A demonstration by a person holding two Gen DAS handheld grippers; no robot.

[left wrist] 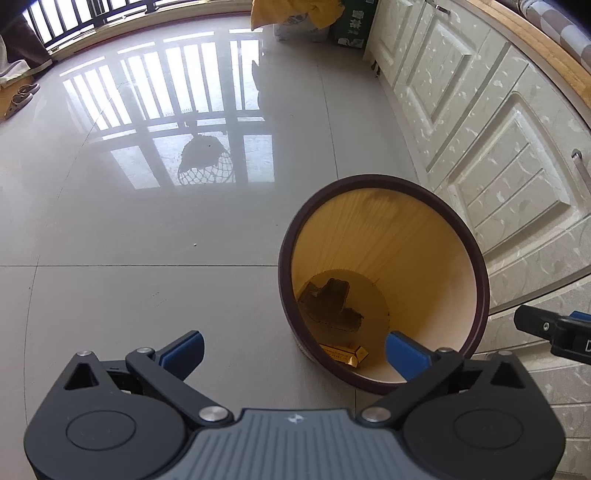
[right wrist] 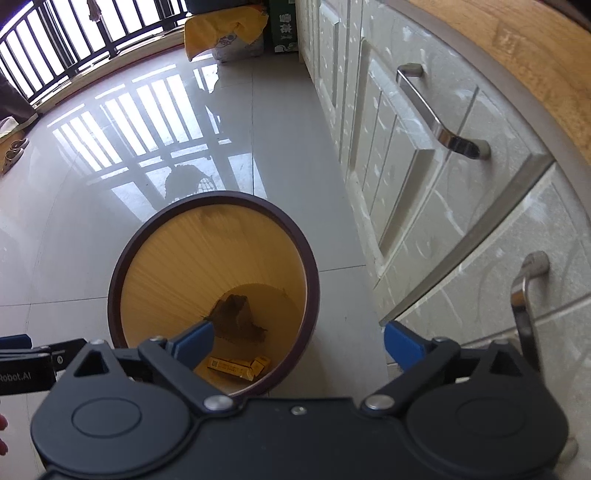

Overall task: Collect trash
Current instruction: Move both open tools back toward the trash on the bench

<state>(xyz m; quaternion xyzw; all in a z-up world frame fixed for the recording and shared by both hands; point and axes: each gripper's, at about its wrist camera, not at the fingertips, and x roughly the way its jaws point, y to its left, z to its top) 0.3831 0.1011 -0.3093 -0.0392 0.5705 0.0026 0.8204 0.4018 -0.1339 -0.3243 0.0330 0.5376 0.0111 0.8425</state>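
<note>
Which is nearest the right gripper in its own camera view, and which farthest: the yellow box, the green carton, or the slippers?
1. Yellow box, in the bin just below the right gripper.
2. Slippers, far left on the floor.
3. Green carton, top, beside the cabinets. The last two are hard to separate.

**Rig appearance**
Both grippers, left gripper [left wrist: 295, 350] and right gripper [right wrist: 297, 345]: matte black linkage arms, silver pivot screws, blue finger pads [left wrist: 404, 350]. Left body has grey ribbed centre plate; white "Robot.AI" lettering on its side
</note>
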